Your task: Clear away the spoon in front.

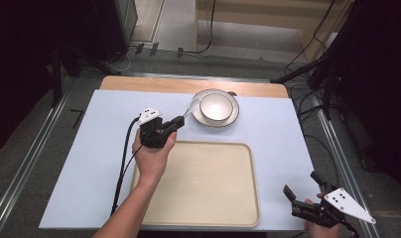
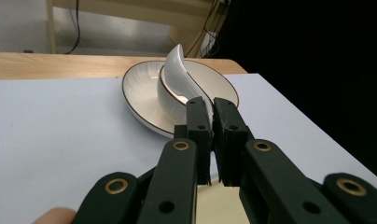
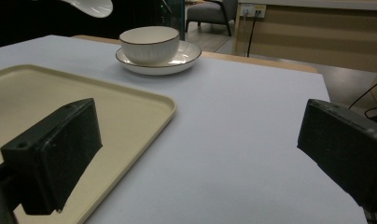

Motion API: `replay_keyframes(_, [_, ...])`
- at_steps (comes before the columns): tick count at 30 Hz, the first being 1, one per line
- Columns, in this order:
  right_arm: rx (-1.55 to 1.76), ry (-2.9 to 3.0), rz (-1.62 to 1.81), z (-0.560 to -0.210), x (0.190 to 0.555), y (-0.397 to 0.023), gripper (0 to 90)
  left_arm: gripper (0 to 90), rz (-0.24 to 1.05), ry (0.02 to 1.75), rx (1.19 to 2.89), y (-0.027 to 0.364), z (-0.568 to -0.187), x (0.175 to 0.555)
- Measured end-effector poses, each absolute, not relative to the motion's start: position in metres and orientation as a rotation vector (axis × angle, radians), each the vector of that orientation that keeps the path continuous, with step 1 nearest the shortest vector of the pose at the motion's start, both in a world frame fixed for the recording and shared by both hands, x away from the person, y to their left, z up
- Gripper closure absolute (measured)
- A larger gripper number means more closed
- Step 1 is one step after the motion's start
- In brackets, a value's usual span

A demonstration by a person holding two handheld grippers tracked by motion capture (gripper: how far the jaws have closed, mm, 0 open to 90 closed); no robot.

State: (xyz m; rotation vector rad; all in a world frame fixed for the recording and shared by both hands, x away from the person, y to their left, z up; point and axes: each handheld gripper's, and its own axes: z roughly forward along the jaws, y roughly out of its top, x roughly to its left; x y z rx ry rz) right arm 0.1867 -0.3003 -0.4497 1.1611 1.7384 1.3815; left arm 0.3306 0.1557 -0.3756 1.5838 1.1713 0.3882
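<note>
Spoon (image 2: 181, 70) pinched by its handle in your left gripper (image 2: 212, 109), jaws clamped tight on it, held in the air just left of the bowl (image 1: 217, 106) on its plate (image 1: 234, 116), your right gripper (image 1: 302, 187) resting wide apart and holding nothing, beside the tray's (image 1: 248, 163) near right corner.

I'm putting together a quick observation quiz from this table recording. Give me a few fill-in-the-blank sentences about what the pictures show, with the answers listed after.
1. The left gripper is shut on a white ____.
2. The bowl stands on a ____ at the far side of the table.
3. The right gripper has its jaws ____, with nothing between them.
4. The large beige ____ nearest the person has nothing lying in it.

Missing words: spoon; plate; open; tray.
</note>
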Motion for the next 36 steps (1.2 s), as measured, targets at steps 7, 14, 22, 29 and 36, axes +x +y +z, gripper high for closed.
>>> replay_keyframes(7, [1.159, 1.732, 1.377, -0.449, 0.186, -0.300, 0.0, 86.8, 0.410, 1.182, 1.565, 0.170, -0.378, 0.315])
replay_keyframes(14, [1.152, 1.724, 1.365, -0.449, 0.186, -0.298, 0.0, 86.8, 0.417, 1.196, 1.551, 0.185, -0.384, 0.299])
replay_keyframes(22, [1.136, 1.721, 1.382, -0.448, 0.185, -0.297, 0.0, 86.8, 0.405, 1.226, 1.512, 0.203, -0.389, 0.282])
replay_keyframes(29, [1.126, 1.729, 1.382, -0.448, 0.185, -0.295, 0.0, 86.8, 0.425, 1.247, 1.501, 0.216, -0.391, 0.266])
replay_keyframes(36, [1.125, 1.726, 1.381, -0.448, 0.185, -0.295, 0.0, 86.8, 0.460, 1.279, 1.479, 0.230, -0.397, 0.251])
